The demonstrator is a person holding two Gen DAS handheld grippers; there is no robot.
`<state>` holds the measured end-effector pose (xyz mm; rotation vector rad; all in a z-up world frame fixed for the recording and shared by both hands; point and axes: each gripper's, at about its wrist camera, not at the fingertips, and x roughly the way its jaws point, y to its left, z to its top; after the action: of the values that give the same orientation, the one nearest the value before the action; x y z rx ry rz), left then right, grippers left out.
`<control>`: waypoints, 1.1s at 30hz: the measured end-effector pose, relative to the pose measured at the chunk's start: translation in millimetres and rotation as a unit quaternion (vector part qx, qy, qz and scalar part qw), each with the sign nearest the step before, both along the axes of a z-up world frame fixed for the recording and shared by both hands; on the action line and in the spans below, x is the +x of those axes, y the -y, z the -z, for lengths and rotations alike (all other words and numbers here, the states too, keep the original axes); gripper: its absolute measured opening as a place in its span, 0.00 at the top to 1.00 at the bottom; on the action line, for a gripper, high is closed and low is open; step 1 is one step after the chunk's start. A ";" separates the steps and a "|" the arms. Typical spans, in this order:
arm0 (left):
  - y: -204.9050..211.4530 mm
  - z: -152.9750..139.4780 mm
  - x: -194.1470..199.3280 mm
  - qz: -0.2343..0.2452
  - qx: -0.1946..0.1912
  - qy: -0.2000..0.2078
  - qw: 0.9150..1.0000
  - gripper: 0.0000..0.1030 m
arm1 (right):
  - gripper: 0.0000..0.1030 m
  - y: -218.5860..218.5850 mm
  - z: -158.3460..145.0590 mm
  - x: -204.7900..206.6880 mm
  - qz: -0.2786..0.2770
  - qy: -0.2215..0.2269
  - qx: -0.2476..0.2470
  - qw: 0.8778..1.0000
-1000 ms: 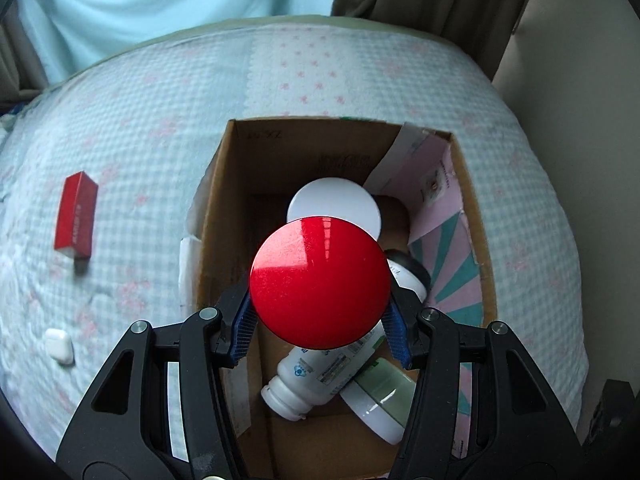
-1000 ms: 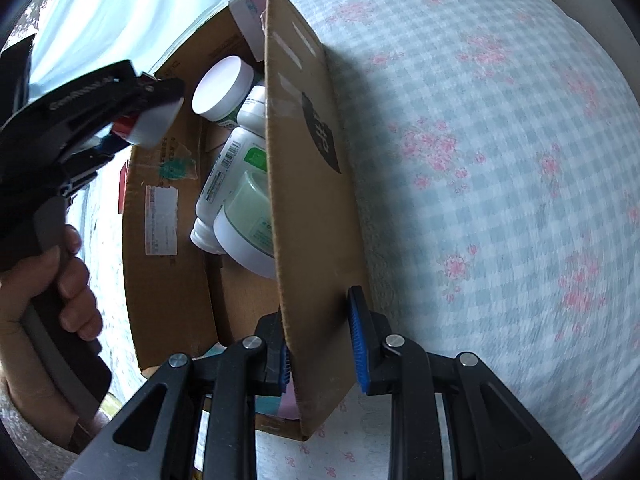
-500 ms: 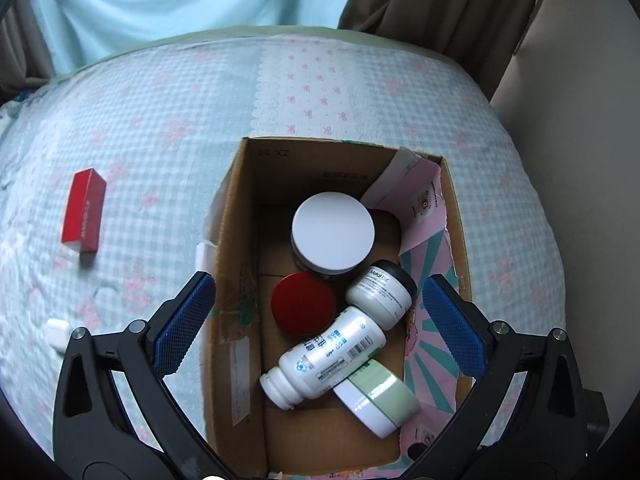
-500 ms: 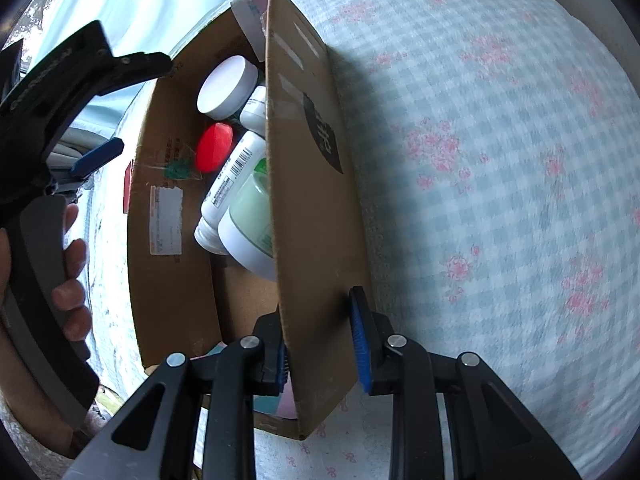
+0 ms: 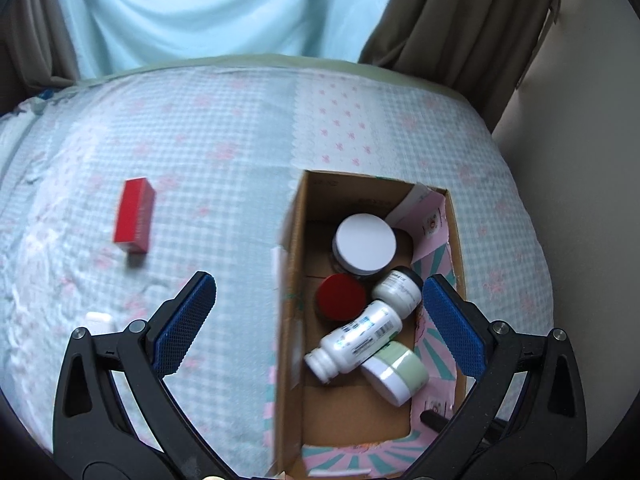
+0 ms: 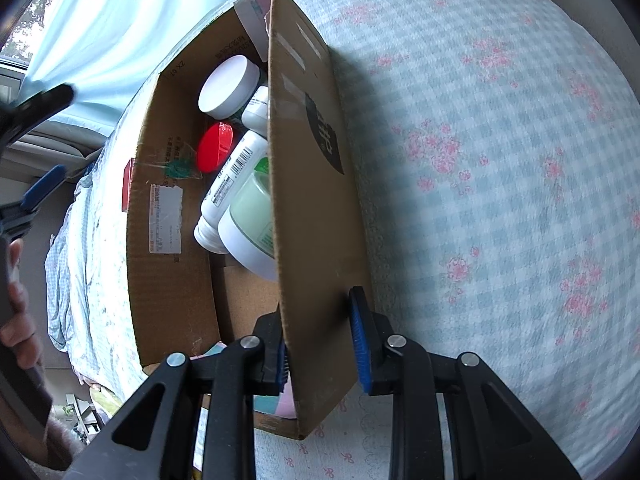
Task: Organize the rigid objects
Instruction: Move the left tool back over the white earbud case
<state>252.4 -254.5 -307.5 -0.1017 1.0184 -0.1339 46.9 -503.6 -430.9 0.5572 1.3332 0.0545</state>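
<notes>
A cardboard box (image 5: 290, 320) stands on the bed. Inside lie a red-lidded jar (image 5: 341, 297), a white-lidded jar (image 5: 365, 243), a white bottle (image 5: 356, 340), a small white bottle (image 5: 397, 287) and a green jar (image 5: 396, 372). My left gripper (image 5: 316, 324) is open and empty above the box's left wall. My right gripper (image 6: 320, 340) is shut on the box's right wall (image 6: 316, 200); the jars also show there, with the red lid (image 6: 215, 146). A red box (image 5: 134, 216) and a small white object (image 5: 98, 320) lie on the bedspread to the left.
The bed has a light blue checked bedspread (image 5: 200, 152) with pink flowers. Curtains (image 5: 220, 8) hang behind it, and a wall (image 5: 580, 152) is close on the right. A pink patterned flap (image 5: 432, 220) lines the box's right side.
My left gripper opened and dropped the red-lidded jar into the box, then rose and shifted left. My right gripper kept its hold on the box wall.
</notes>
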 end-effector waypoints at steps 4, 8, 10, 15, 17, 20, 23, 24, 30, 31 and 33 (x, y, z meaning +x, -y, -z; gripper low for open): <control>-26.3 -15.3 -17.2 -0.014 0.016 0.011 1.000 0.00 | 0.76 -2.0 -5.4 2.5 -0.001 -0.001 -0.001 1.000; -66.6 -23.3 -39.0 -0.051 0.038 0.024 0.998 0.00 | 0.77 -4.1 -8.3 3.8 -0.006 -0.001 -0.004 1.000; -90.1 -21.5 -49.6 -0.072 0.048 0.030 0.996 0.00 | 0.77 -6.2 -9.9 4.5 -0.009 -0.003 -0.007 1.000; -153.9 3.0 -68.6 -0.112 0.069 0.018 0.991 0.00 | 0.77 -10.6 -12.0 5.5 -0.017 -0.005 -0.015 1.000; -180.5 20.2 -73.2 -0.123 0.075 0.014 0.989 0.00 | 0.77 -11.9 -12.0 6.1 -0.019 -0.005 -0.018 1.000; -212.1 52.3 -77.8 -0.129 0.081 0.012 0.988 0.00 | 0.77 -17.4 -11.4 7.8 -0.031 -0.003 -0.031 0.999; -231.5 90.3 -78.1 -0.121 0.083 0.014 0.989 0.00 | 0.78 -23.6 -11.0 7.3 -0.050 0.000 -0.048 0.998; -235.9 105.2 -76.4 -0.116 0.084 0.016 0.990 0.00 | 0.78 -26.3 -10.6 7.0 -0.057 0.000 -0.053 0.997; -244.3 169.3 -61.0 -0.098 0.087 0.030 0.991 0.04 | 0.79 -32.8 -10.1 6.1 -0.060 0.001 -0.063 0.996; -245.3 176.5 -58.3 -0.098 0.086 0.030 0.991 0.05 | 0.80 -35.7 -9.9 5.2 -0.057 0.001 -0.065 0.996; -247.0 186.2 -54.4 -0.097 0.078 0.034 0.992 0.06 | 0.80 -37.4 -10.3 4.3 -0.051 0.000 -0.069 0.996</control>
<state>198.0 -7.4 -493.7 -0.0534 0.9430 0.1188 51.1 -466.2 -420.6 0.3729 1.3539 0.0464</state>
